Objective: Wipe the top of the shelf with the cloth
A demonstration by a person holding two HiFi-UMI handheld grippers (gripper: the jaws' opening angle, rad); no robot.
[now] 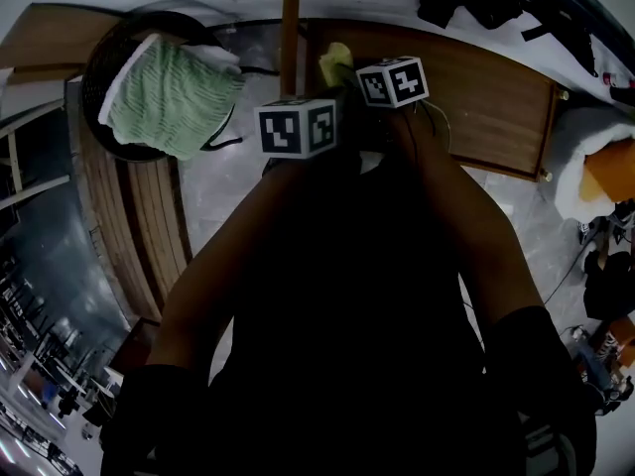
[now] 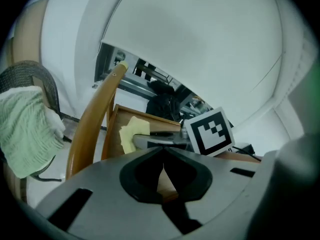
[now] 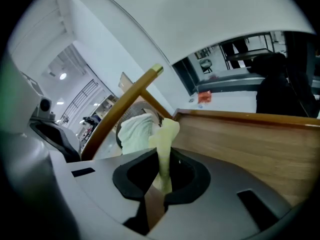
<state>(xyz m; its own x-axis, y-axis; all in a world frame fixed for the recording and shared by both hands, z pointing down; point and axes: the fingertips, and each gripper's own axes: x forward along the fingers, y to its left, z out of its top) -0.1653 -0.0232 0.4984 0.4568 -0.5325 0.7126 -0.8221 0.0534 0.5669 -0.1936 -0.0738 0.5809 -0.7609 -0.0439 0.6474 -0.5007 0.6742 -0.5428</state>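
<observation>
Above the wooden shelf (image 3: 240, 139), right gripper (image 3: 162, 152) jaws pinching the yellow cloth (image 3: 168, 130), left gripper (image 2: 163, 149) jaws together, empty.

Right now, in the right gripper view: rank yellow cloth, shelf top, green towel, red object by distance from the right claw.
1. Yellow cloth: pinched in the right claw.
2. Shelf top: just ahead, right.
3. Green towel: beyond shelf, left.
4. Red object: far background.

The cloth (image 3: 167, 134) is soft fabric; the shelf (image 3: 240, 139) is smooth matt wood.
</observation>
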